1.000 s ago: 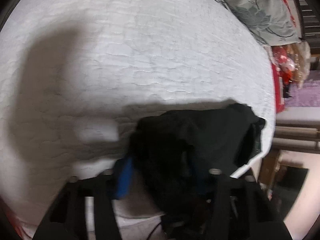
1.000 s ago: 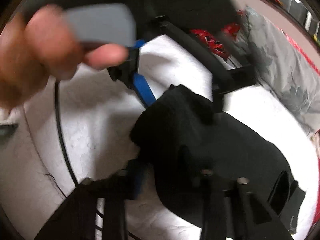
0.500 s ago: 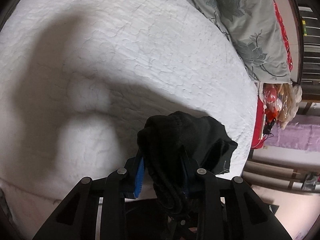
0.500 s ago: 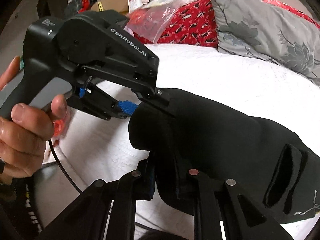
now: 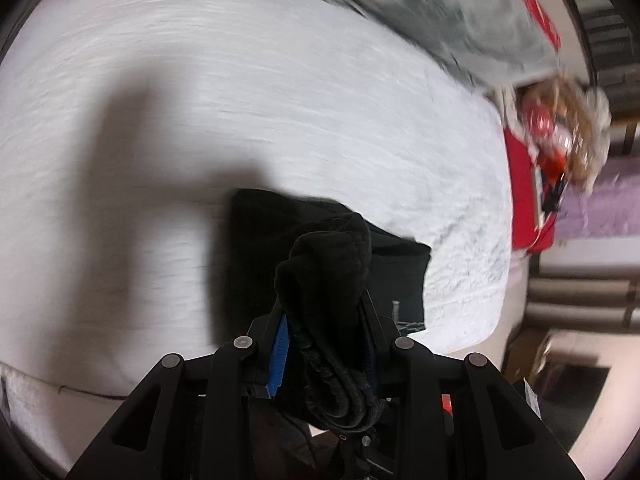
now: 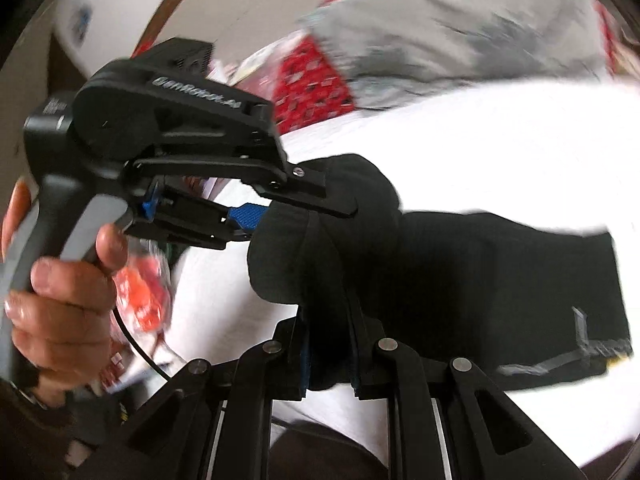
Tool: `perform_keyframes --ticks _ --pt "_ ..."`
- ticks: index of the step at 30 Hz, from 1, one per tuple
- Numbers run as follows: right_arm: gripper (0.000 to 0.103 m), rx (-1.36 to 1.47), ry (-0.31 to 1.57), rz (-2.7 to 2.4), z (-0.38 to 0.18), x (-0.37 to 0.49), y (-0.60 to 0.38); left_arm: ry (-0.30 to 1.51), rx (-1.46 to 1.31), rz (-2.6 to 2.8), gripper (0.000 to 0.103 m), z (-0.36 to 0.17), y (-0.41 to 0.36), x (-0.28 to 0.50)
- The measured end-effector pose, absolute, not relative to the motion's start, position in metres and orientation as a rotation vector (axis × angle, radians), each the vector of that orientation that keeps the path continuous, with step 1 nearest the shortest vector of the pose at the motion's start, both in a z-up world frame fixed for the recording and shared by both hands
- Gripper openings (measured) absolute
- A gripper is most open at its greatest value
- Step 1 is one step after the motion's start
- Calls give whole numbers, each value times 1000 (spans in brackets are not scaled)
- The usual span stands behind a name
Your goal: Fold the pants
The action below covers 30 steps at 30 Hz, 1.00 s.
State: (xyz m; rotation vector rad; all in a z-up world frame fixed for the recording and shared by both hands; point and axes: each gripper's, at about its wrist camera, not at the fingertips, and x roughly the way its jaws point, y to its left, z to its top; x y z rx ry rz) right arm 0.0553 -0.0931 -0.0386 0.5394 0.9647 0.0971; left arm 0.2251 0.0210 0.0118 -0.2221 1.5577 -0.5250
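White bed point(image 5: 280, 92); both our grippers, left point(image 5: 324, 332) and right point(image 6: 328, 360), clamp the black pants point(image 6: 460, 280). We should lift evenly and lay edges flush.

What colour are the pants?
The pants are black, clearest in the right wrist view.

One pair of black pants point(image 5: 320, 264), bunched between the fingers of both claws and trailing off ahead and to the right of each. Two grippers: left gripper point(image 5: 324, 320) and right gripper point(image 6: 326, 332), each with two fingers. One hand point(image 6: 60, 292) visible, left of the right claw, on the left gripper's handle. One white bedspread point(image 5: 200, 100) under and ahead of both claws. One grey floral pillow point(image 6: 460, 32) far ahead. One red patterned pillow point(image 6: 312, 76) ahead-left of the right claw. One black cable point(image 6: 132, 344) left of the right claw.
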Motion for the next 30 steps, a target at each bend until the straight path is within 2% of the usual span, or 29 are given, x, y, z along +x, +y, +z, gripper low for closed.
perform_keyframes --ticks 4,7,11,14,16,18,19,21,23,30 --pt "15 671 974 19 -55 28 -153 1609 -119 -520 30 -14 -55 218" --pt "18 772 987 -32 -73 11 -191 1631 -45 -502 34 -30 -97 209" --pt "23 935 1011 -66 -101 -11 -227 1643 8 -500 52 -39 -122 202" --pt "28 971 1021 -41 -104 -19 -235 1611 -51 -542 53 -24 -109 202" --pt "35 958 1019 -28 -98 -25 -239 1574 -136 -569 59 -11 -80 204" --pt "36 956 990 -33 -89 -35 -246 1483 -232 -553 81 6 -37 210" --pt "39 957 966 -45 -83 -42 -251 1434 -261 -519 84 11 -17 214" --pt "50 959 907 -81 -68 -46 -267 1377 -306 -457 85 10 20 221" --pt "66 953 872 -82 -58 -35 -278 1409 -392 -429 85 -5 46 228" --pt "70 847 944 -59 -65 30 -269 1458 -465 -418 85 -59 48 235"
